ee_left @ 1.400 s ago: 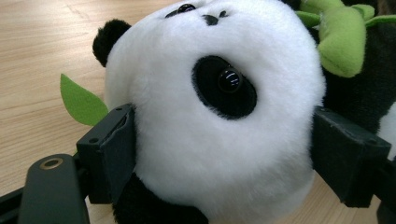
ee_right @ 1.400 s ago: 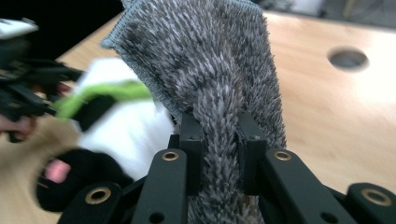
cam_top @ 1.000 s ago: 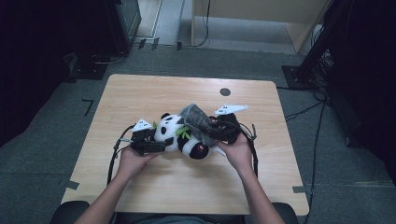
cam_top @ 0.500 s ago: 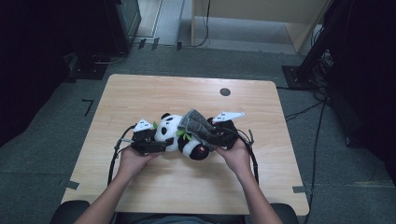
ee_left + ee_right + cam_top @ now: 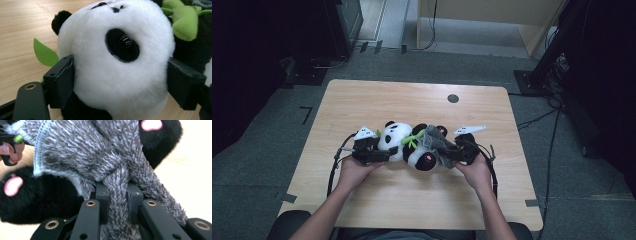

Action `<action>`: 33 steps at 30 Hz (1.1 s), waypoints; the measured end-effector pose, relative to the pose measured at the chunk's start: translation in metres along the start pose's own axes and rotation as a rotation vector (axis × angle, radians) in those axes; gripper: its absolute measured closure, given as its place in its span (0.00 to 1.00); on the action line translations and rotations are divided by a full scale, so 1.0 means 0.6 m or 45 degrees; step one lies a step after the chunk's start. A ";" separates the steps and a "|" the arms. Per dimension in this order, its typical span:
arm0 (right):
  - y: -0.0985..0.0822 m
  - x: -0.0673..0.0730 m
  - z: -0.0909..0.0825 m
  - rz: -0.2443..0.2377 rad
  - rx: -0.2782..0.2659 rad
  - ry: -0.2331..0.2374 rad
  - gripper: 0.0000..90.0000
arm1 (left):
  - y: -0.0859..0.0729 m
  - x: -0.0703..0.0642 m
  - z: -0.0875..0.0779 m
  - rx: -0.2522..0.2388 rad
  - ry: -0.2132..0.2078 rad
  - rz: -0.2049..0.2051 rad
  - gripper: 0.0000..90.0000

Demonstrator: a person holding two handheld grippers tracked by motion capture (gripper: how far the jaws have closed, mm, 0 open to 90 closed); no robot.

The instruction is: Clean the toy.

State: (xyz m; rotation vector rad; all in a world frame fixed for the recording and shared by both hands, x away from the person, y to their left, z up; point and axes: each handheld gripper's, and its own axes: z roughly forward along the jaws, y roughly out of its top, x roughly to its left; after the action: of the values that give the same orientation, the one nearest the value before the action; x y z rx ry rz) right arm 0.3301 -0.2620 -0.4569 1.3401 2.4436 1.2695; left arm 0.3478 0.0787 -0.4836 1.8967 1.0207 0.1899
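A plush panda (image 5: 404, 145) lies on the wooden table (image 5: 412, 102), head to the left, black feet with pink soles to the right. My left gripper (image 5: 384, 155) is shut on the panda's white head (image 5: 117, 65), one jaw at each side of it. A fuzzy grey cloth (image 5: 437, 142) drapes over the panda's lower body. My right gripper (image 5: 452, 152) is shut on a bunched fold of that grey cloth (image 5: 117, 195), close above the black feet (image 5: 37, 202). A green plush bamboo piece (image 5: 183, 21) sits at the panda's chest.
A dark round hole (image 5: 453, 98) marks the table's far side. Cables (image 5: 334, 167) trail from both grippers along the forearms. Dark equipment and floor cables stand around the table, beyond its edges.
My right gripper has sunk with the grey cloth, bringing it down over the panda's lower body. The left gripper and the panda's head have stayed put.
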 end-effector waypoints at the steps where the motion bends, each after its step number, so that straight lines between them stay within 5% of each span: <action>1: -0.003 -0.002 0.000 0.006 0.004 -0.003 0.86 | 0.000 0.001 0.000 -0.005 -0.003 0.007 0.20; 10: -0.022 -0.025 0.004 0.087 0.076 -0.036 0.86 | 0.003 0.004 0.001 -0.011 -0.012 0.005 0.22; 17: -0.029 -0.049 -0.003 0.099 0.124 -0.124 0.86 | 0.003 0.008 0.001 -0.018 -0.029 -0.008 0.22; 21: -0.031 -0.068 -0.018 0.172 0.106 -0.160 0.87 | 0.002 0.008 0.000 -0.021 -0.027 0.002 0.22; 26: -0.020 -0.075 -0.058 0.226 -0.009 -0.174 0.87 | 0.001 0.005 -0.002 -0.020 -0.015 0.019 0.23; 33: 0.035 -0.028 -0.116 0.124 -0.155 -0.141 0.88 | 0.000 0.001 -0.004 -0.036 0.004 0.041 0.26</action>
State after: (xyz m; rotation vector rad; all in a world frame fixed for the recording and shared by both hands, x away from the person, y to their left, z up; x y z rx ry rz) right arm 0.3246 -0.3122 -0.4020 1.4707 2.2157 1.3040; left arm 0.3471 0.0806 -0.4822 1.8885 0.9850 0.2257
